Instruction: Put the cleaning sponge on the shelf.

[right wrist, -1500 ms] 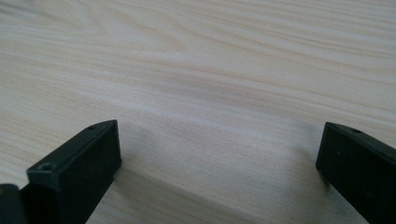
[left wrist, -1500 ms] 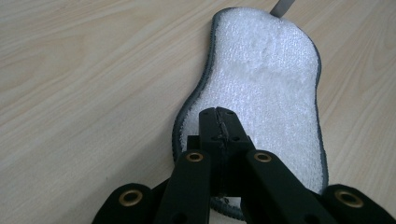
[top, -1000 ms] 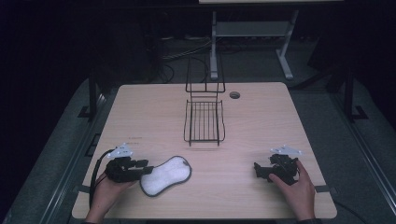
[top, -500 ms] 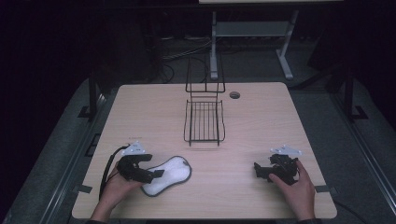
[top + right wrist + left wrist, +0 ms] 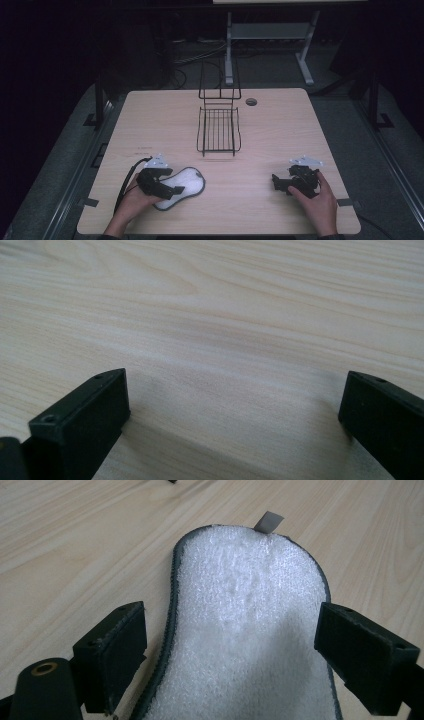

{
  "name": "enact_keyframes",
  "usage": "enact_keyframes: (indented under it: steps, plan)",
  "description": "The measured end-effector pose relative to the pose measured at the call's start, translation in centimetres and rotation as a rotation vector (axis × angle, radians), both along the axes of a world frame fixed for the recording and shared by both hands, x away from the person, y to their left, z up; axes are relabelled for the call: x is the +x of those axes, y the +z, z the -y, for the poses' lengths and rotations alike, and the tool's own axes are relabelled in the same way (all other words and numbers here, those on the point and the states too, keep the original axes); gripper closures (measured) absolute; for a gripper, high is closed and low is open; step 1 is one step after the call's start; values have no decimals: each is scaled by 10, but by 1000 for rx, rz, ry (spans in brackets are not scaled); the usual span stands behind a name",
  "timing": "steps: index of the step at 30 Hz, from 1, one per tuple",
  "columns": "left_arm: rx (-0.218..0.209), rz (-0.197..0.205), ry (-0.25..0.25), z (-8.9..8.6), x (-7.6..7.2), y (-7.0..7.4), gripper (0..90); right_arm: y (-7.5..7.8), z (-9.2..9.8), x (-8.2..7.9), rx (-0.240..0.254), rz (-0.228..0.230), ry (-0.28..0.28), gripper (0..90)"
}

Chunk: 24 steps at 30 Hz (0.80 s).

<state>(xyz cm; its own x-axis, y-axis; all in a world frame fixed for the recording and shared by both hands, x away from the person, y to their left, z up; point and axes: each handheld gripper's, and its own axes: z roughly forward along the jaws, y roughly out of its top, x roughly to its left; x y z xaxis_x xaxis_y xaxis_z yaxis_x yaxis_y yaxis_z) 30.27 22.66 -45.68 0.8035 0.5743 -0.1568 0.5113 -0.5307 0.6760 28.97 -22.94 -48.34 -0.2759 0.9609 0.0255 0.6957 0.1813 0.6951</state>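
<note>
Your left gripper (image 5: 167, 186) has just been opening; its wide jaws straddle the white pad (image 5: 250, 630) lying flat on the table's (image 5: 260, 150) near left. Your right gripper (image 5: 280, 184) rests open, empty.

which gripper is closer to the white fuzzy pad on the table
Left. The left gripper sits right at the white pad, its open jaws straddling the pad's near end in the left gripper view. The right gripper rests open on bare table, well off to the pad's right.

Pale wooden table (image 5: 150, 125) bearing white insole (image 5: 182, 184) and wire rack (image 5: 218, 130).
</note>
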Motion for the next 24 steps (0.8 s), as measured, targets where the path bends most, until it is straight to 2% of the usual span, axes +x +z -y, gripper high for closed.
enact_keyframes:
  steps: [17,24]
  plan:
    - [26,-17,-22,3,2,-7,126,0,0,0,0,0,0,0]
    - [71,-6,-34,6,1,-6,128,0,0,0,0,0,0,0]
